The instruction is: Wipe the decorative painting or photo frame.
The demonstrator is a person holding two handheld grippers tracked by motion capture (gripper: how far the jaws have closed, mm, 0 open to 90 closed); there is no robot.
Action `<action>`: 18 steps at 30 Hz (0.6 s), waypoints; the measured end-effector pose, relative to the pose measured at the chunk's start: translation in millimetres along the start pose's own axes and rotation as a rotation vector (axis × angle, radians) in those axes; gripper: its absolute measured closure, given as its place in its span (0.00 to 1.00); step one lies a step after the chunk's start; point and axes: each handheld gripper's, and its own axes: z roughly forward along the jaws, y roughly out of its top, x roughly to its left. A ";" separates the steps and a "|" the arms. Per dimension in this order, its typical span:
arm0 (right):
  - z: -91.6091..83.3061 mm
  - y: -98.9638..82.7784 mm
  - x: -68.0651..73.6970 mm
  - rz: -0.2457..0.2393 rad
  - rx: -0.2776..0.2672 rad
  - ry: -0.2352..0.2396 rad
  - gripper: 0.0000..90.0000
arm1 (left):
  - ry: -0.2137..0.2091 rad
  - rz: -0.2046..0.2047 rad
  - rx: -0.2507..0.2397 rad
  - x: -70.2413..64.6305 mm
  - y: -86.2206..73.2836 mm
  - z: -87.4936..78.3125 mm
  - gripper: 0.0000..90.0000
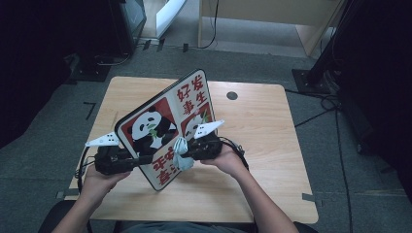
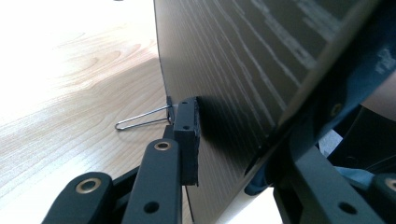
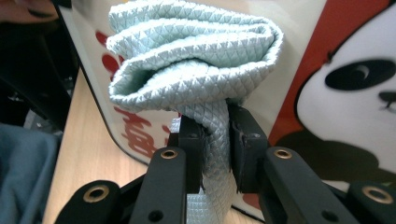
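Observation:
A rounded panda board (image 1: 160,121) with red characters stands tilted on its lower corner over the wooden table (image 1: 262,145). My left gripper (image 1: 131,160) is shut on its left edge. In the left gripper view one pad (image 2: 187,126) presses on the board's dark printed back (image 2: 243,60), beside a thin wire loop (image 2: 140,122); the left gripper (image 2: 243,154) straddles the edge. My right gripper (image 1: 187,150) is shut on a folded pale green quilted cloth (image 1: 182,148). In the right gripper view the cloth (image 3: 196,60) bulges above the right gripper (image 3: 215,140), against the board's panda face (image 3: 355,93).
A dark round hole (image 1: 232,95) sits near the table's far edge. Pale wooden furniture (image 1: 272,14) stands behind. A black stand base (image 1: 311,80) and cables (image 1: 335,116) lie on the grey floor to the right, dark equipment (image 1: 97,68) to the left.

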 end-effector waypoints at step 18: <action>8.8 -20.7 -3.8 -0.007 0.050 0.007 0.85 | 0.000 0.001 0.001 0.4 0.4 -0.1 0.78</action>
